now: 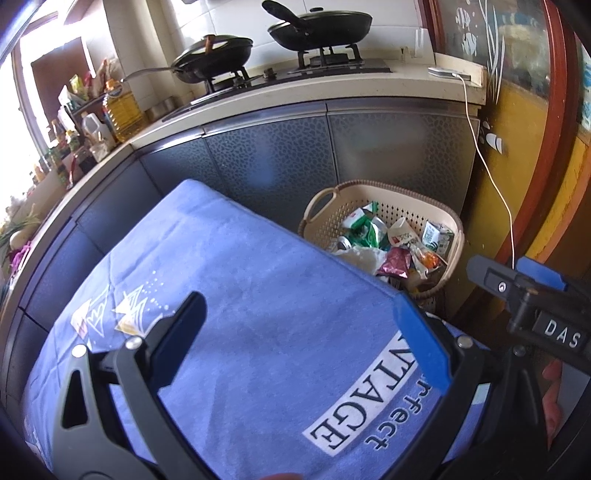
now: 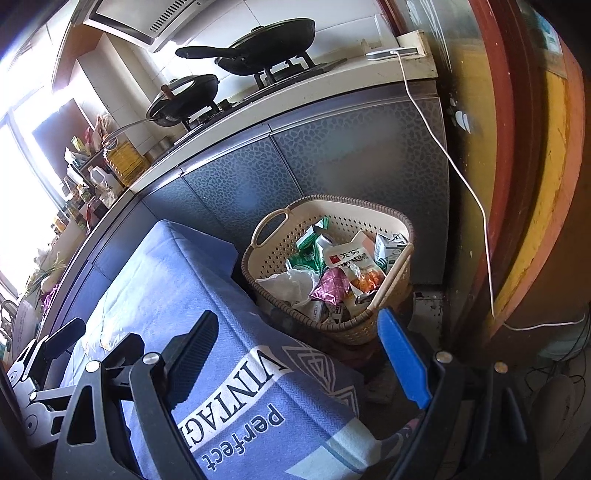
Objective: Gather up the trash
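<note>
Both tongs hang released, nothing between their fingers. Through the left wrist view, my left tongs (image 1: 299,332) spread wide above a blue cloth (image 1: 236,280) printed with "perfect VINTAGE", which covers the surface right under them. Ahead and to the right of these tongs, past the cloth's far edge, a beige basket (image 1: 399,192) stands on the floor against the grey cabinet doors (image 1: 280,155). It holds the trash (image 1: 391,240): green cartons, a can, a paper cup, a pink foil wrapper and a white plastic bag. Part of my right tongs (image 1: 517,280) shows at the right edge, level with the basket. Higher up, beyond the cabinets, two black pans (image 1: 321,26) sit on the stove, and a white cable (image 1: 491,177) drops down beside the cabinet.

Through the right wrist view, my right tongs (image 2: 306,354) gape just as wide, the dark finger over the cloth (image 2: 177,280) and the blue finger just off its edge. The basket (image 2: 266,258) sits directly ahead of them, near the blue finger's tip, with the trash (image 2: 332,273) heaped inside. My left tongs (image 2: 62,336) are off to the left over the cloth.
</note>
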`<state>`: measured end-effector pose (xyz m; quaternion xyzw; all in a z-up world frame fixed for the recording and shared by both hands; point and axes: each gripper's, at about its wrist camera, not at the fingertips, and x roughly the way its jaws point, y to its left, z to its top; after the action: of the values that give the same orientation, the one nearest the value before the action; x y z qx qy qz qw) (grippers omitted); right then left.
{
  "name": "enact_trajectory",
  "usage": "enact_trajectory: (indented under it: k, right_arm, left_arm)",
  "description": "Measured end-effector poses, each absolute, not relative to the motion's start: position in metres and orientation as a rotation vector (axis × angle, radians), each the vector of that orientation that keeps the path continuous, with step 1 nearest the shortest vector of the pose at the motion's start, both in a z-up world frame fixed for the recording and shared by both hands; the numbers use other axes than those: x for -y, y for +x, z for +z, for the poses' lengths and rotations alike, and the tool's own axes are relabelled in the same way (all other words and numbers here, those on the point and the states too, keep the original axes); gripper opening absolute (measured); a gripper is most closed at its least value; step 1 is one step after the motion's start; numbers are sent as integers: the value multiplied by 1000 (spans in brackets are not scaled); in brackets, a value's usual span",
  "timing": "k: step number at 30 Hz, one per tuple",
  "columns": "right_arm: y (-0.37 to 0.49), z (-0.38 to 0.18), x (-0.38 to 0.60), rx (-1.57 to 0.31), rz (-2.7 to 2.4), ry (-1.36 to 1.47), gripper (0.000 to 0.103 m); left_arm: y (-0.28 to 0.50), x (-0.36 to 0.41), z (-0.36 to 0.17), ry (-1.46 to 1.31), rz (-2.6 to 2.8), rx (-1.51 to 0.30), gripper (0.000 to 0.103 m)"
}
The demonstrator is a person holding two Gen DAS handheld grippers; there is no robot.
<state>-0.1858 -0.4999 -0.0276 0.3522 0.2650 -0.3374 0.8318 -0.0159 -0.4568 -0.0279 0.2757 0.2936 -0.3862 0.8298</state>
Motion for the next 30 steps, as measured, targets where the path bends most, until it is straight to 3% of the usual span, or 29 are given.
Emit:
enact_trajectory:
  k: [30]
  right_arm:
    - [-182, -31, 496, -566, -714, 750, 87]
  left_arm:
    - [-14, 454, -35, 586, -812, -632, 97]
